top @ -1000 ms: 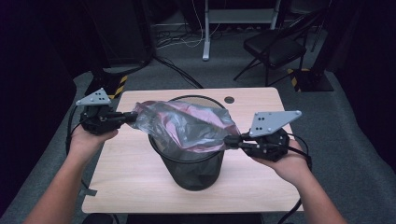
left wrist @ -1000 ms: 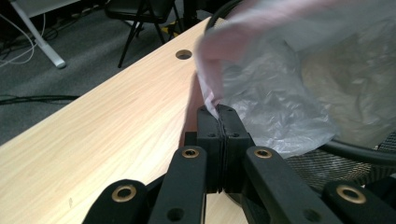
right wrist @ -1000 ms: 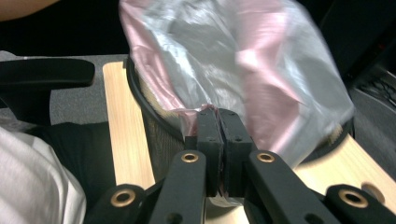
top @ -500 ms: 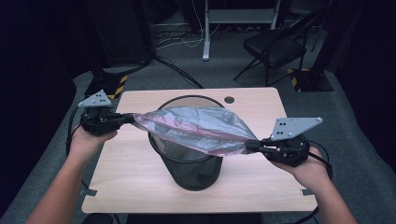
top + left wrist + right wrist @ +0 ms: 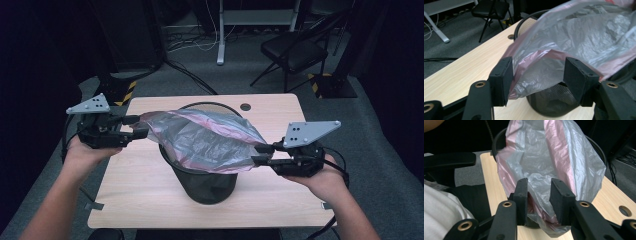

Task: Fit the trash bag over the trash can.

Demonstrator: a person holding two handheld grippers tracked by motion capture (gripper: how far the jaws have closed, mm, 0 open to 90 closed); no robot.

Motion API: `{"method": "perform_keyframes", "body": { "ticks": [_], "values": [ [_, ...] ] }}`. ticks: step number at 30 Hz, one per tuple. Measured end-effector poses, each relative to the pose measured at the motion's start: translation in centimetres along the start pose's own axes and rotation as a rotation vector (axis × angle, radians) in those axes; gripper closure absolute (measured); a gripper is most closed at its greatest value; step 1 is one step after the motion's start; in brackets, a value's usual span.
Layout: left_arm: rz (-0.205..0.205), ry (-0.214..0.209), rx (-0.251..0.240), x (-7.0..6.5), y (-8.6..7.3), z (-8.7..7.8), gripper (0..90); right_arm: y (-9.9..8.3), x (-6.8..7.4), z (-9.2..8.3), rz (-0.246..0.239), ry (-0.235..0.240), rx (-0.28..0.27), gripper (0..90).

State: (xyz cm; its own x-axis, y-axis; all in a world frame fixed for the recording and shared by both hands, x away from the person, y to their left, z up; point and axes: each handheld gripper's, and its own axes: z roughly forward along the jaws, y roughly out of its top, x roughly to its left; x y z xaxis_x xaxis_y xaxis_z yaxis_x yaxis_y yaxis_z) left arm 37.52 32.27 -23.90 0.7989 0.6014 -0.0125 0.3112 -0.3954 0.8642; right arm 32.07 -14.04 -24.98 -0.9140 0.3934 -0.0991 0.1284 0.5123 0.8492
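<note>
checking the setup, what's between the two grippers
In the high view, the bag spans from left gripper to right gripper, over the bin.

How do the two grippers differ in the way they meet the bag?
The left gripper has its fingers spread wide, having just been opening; the right gripper has a narrower gap, also just widened. The bag hangs loosely between the left fingers; at the right, bunched plastic fills the gap. Both sit at opposite ends of the bag above the bin.
</note>
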Motion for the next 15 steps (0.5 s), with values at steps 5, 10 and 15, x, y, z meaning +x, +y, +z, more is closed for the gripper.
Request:
{"method": "perform_keyframes", "body": {
  "ticks": [5,10,15],
  "values": [
    [-0.012,-0.003,-0.011,0.1,0.0,-0.9,38.5,0.0,0.2,-0.2,-0.005,0.014,0.007,65.7],
    [-0.023,-0.014,-0.023,0.0,0.0,-1.5,38.2,-0.5,0.3,-0.2,0.002,0.013,0.016,63.3],
    [0.001,-0.018,-0.012,-0.7,0.9,-1.0,37.9,-0.2,0.3,-0.8,0.020,0.020,-0.016,59.2]
  ]
}}
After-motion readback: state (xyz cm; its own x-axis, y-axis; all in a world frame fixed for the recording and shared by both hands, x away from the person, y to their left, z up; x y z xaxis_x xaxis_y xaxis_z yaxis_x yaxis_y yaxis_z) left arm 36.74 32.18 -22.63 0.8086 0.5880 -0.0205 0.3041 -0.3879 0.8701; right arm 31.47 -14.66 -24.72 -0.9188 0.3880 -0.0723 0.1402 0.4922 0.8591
